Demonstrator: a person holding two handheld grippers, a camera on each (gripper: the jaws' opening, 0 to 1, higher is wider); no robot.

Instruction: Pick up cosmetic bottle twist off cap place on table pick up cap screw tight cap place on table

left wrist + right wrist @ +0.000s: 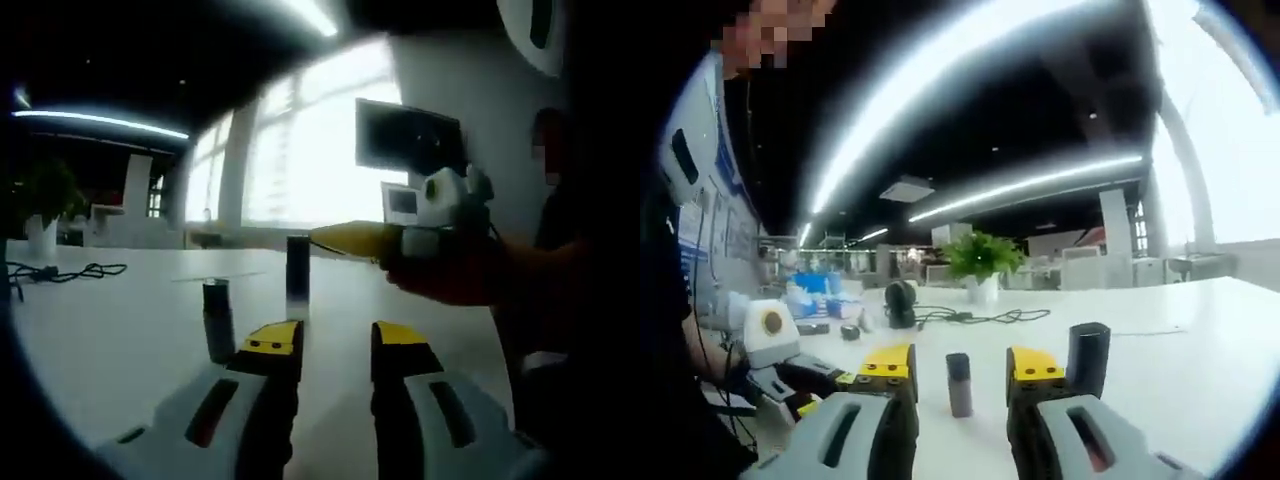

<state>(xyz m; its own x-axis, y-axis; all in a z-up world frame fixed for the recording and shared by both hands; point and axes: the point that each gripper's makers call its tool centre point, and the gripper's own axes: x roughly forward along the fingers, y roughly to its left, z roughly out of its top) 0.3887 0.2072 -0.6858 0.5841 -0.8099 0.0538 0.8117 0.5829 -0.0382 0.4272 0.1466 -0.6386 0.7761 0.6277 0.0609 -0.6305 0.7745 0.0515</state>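
Right gripper view: bottle (pixel 959 384) stands untouched between open jaws

**Where things stand on the surface**

In the left gripper view we see the surface (pixel 120 330) with a short bottle (pixel 218 320) standing just left of our left claw (pixel 335 345) and a taller bottle (pixel 297 276) upright farther back. The right claw (pixel 335 238) reaches in from the right, beside the taller bottle. A cable (pixel 65 271) lies far left, a plant (pixel 42 200) behind it.

In the right gripper view the short bottle (pixel 959 384) stands between the jaws of the right claw (pixel 960 365), the taller bottle (pixel 1087 360) just right of them.
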